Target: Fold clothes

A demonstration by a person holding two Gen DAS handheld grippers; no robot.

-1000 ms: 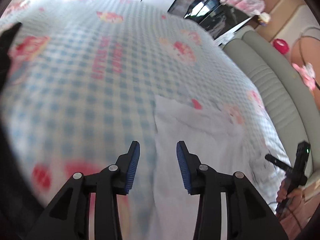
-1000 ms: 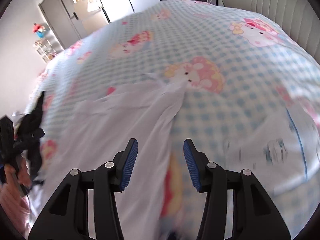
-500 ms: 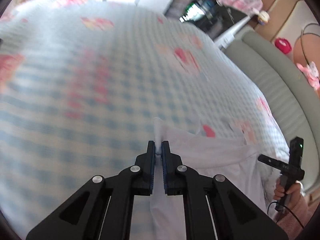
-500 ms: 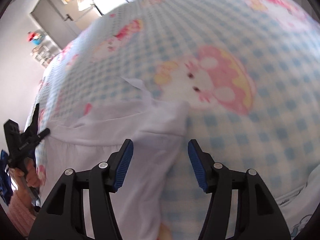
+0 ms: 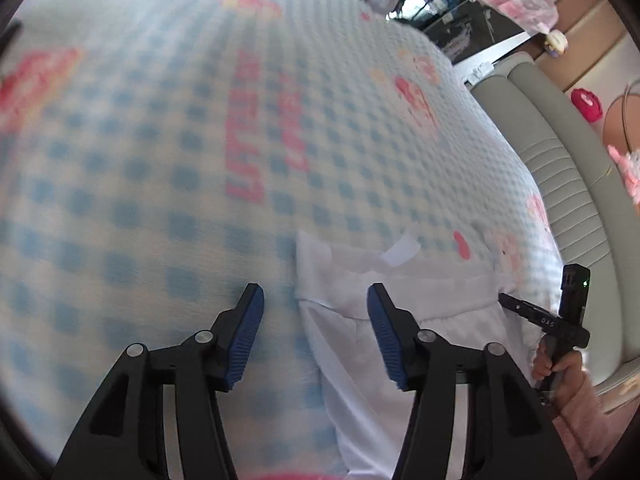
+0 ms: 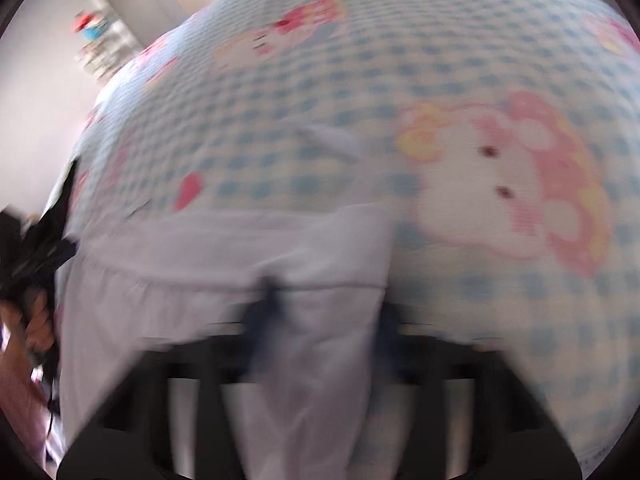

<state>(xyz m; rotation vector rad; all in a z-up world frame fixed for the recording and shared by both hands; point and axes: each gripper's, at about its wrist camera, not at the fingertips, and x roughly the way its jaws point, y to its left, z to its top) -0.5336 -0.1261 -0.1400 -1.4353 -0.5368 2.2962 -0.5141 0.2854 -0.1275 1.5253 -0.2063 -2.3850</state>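
A white garment [image 5: 360, 344] lies flat on the blue-checked bedspread [image 5: 160, 160]. In the left wrist view my left gripper [image 5: 316, 336] is open, its blue pads astride the garment's near corner, holding nothing. In the right wrist view the garment [image 6: 224, 280] fills the lower half, heavily blurred. My right gripper [image 6: 320, 328] sits over the garment's other corner with its fingers apart, cloth between them. The right gripper also shows in the left wrist view [image 5: 560, 320], held by a hand.
The bedspread [image 6: 480, 80] has pink cartoon prints. A padded grey-green headboard [image 5: 560, 160] runs along the right. A doorway and shelves [image 6: 120, 20] lie beyond the far side of the bed. A white tag [image 5: 400, 250] sticks out from the garment's top edge.
My left gripper was shut on the garment's corner half a second ago and has now opened and let it go. The right gripper moved closer over the garment, with strong blur.
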